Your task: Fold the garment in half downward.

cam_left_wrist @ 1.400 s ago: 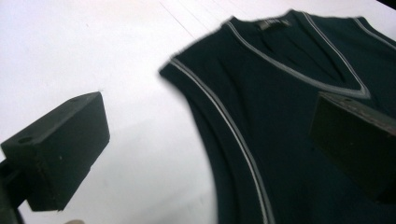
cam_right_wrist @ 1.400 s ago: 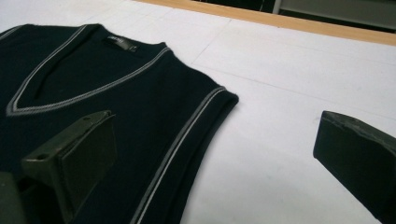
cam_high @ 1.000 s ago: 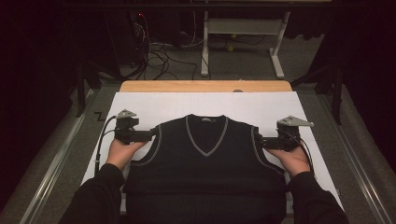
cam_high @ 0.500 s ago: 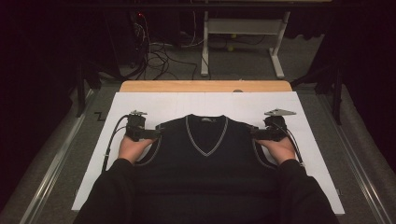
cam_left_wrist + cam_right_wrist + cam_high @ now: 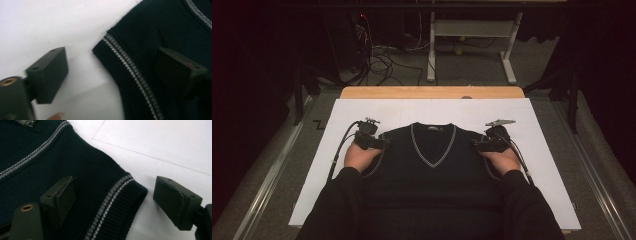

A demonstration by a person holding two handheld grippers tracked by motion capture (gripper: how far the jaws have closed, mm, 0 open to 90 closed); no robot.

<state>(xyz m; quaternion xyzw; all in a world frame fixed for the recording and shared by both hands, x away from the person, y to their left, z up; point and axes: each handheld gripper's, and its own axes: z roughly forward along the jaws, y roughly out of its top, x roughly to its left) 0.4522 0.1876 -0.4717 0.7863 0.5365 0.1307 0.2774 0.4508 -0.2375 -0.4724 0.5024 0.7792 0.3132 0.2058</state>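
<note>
Overhead view; two close vest (image 5: 432, 170) views

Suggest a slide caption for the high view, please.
Both grippers, left and right, jaws closing, straddle the shoulders of a dark vest.

A sleeveless V-neck sweater (image 5: 432, 170) lies flat on a sheet of paper (image 5: 537, 165) that covers most of the table (image 5: 432, 92), neck toward the far edge. The left gripper (image 5: 379, 143) sits at the sweater's left shoulder, the right gripper (image 5: 477, 145) at its right shoulder. Each straddles an armhole edge, one jaw over the knit, one over the paper, apparently not yet pressing. Beyond the table, cables (image 5: 377, 55) lie on the floor left of a desk frame (image 5: 472, 40).
</note>
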